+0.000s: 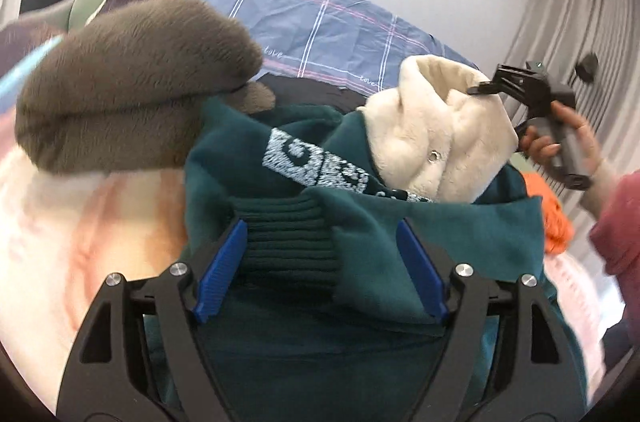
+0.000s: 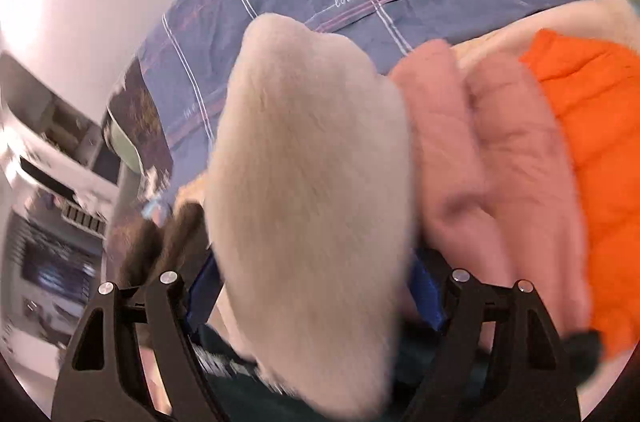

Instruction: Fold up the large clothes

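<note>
Between the spread pads of the left hand-held gripper (image 1: 320, 266) lies the green sweatshirt's ribbed cuff (image 1: 286, 242), unclamped.

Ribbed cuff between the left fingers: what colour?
Dark green ribbed cuff, same as its sweatshirt; left wrist view shows it best.

Under my fingers was a bed, its blue plaid sheet (image 1: 320, 22) spread flat against the white wall. Clothes lay heaped on it: a dark green sweatshirt (image 1: 360, 230) nearest me, a brown fleece (image 1: 132, 94) left of the sweatshirt, a cream fleece (image 1: 440, 142) behind it, an orange garment (image 1: 552, 218) at its right, pink plush (image 2: 500, 150) beside the orange.
</note>
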`<move>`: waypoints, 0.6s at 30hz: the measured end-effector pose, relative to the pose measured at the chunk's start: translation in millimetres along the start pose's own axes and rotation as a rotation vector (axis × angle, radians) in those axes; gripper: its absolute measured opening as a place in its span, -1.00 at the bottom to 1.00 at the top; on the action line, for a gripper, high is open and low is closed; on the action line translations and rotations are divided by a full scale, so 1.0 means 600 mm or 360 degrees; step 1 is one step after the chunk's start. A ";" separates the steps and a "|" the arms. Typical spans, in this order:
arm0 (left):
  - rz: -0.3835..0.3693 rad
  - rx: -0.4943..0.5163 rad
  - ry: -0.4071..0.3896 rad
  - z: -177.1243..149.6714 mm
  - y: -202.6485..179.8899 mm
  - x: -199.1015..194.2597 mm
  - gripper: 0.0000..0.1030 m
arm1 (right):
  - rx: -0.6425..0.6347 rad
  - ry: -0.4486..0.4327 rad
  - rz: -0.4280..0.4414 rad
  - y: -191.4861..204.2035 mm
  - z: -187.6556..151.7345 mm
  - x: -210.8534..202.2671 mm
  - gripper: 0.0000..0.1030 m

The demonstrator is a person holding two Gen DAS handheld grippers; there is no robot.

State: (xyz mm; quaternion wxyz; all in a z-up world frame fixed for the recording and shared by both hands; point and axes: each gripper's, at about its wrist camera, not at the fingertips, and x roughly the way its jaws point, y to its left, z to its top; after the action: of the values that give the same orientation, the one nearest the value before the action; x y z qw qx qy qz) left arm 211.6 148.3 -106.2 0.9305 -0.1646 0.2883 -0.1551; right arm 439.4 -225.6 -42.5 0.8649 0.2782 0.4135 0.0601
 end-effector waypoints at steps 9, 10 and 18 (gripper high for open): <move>0.0015 -0.0151 -0.0051 0.003 0.028 -0.016 0.51 | -0.1033 -0.0284 0.0394 0.136 -0.168 -0.155 -0.68; 0.0019 -0.0185 -0.0073 0.006 0.036 -0.024 0.51 | -0.1211 -0.0302 0.0411 0.137 -0.216 -0.187 -0.67; 0.0021 -0.0504 -0.0245 0.033 0.093 -0.096 0.48 | -0.1823 -0.0037 -0.0325 -0.037 -0.528 -0.245 -0.34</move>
State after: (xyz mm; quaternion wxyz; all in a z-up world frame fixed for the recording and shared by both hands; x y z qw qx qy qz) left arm 188.8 225.1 -84.8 0.9132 -0.3185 0.2381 -0.0886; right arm 103.6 -156.4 -113.4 0.8834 -0.2747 0.3302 0.1874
